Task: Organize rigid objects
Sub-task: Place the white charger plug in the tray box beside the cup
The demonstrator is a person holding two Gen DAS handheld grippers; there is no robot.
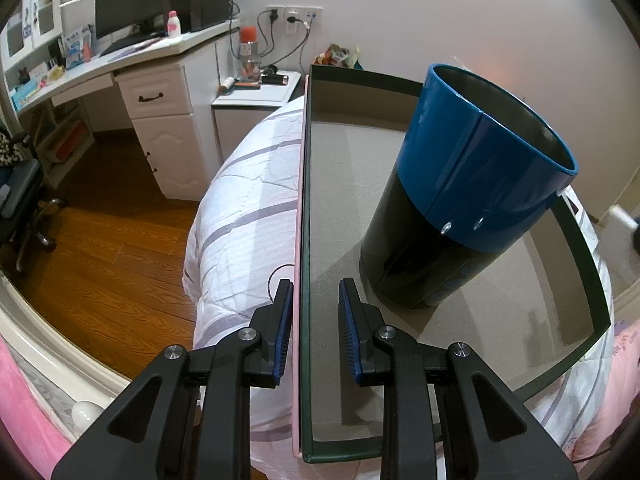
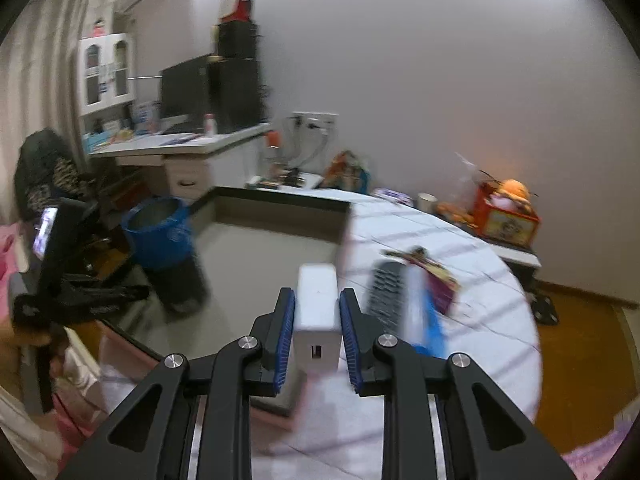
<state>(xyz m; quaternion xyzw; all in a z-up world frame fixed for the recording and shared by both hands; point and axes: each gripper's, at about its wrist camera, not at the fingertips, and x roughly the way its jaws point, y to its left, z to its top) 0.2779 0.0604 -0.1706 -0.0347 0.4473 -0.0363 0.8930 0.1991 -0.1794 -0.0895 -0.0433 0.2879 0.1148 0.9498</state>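
- Canister point(image 1: 460, 200) stands inside the box point(image 1: 596, 280), near its far right corner.
- Left gripper point(image 1: 316, 320) clamps the box's left wall.
- Right gripper point(image 2: 317, 320) holds a white block point(image 2: 318, 304) (not yet boxed); remote point(image 2: 386, 292) waits on the bed point(image 2: 480, 300).

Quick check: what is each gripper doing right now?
Left gripper: shut on the box wall.
Right gripper: shut on a white block.

A home bedroom: a bed point(image 1: 248, 200) with a striped white quilt, a white corner desk point(image 1: 160, 56) with a monitor point(image 1: 128, 4) and drawers, a nightstand point(image 1: 256, 96) under wall sockets point(image 1: 294, 14), and a wooden floor point(image 1: 112, 248).
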